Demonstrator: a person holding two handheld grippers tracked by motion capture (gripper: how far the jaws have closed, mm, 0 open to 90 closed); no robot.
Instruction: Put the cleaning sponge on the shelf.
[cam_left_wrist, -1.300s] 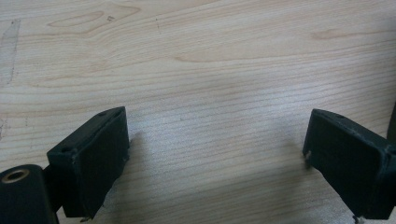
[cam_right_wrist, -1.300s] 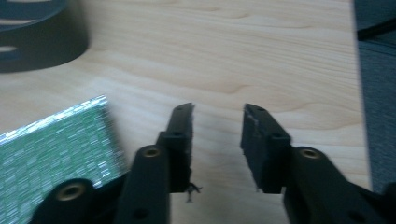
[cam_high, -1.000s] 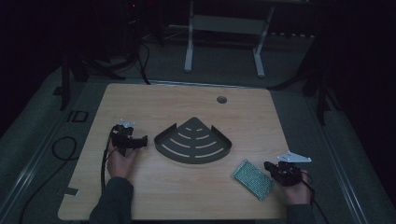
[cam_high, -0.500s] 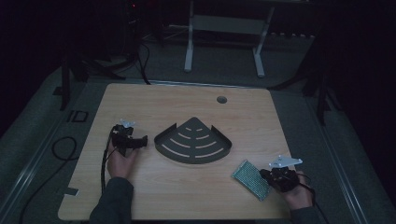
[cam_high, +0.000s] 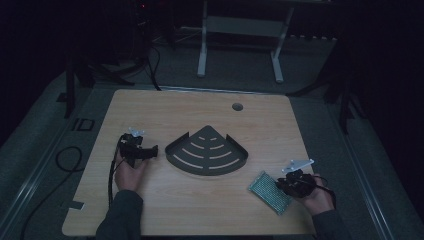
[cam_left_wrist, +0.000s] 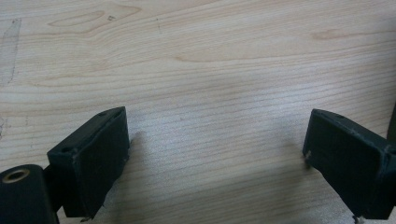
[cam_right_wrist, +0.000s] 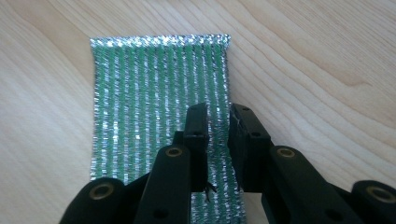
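A dim room surrounds the wooden table (cam_high: 165, 107). At its five o'clock corner lies the green scrubbing pad (cam_right_wrist: 159, 98), its edge pinched in the right gripper (cam_right_wrist: 218, 122); lift slowly, keeping the pinch firm. The left gripper (cam_left_wrist: 215, 154) rests wide, empty, at nine o'clock.

Black jaws, trailing cables, grey sleeves

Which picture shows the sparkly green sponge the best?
The right gripper view: the green sponge lies close up, its silver and green stripes clear, with the right tool pinching its edge. The high view shows the sponge small and dim, near the table's front right. The left gripper view looks at bare wood.
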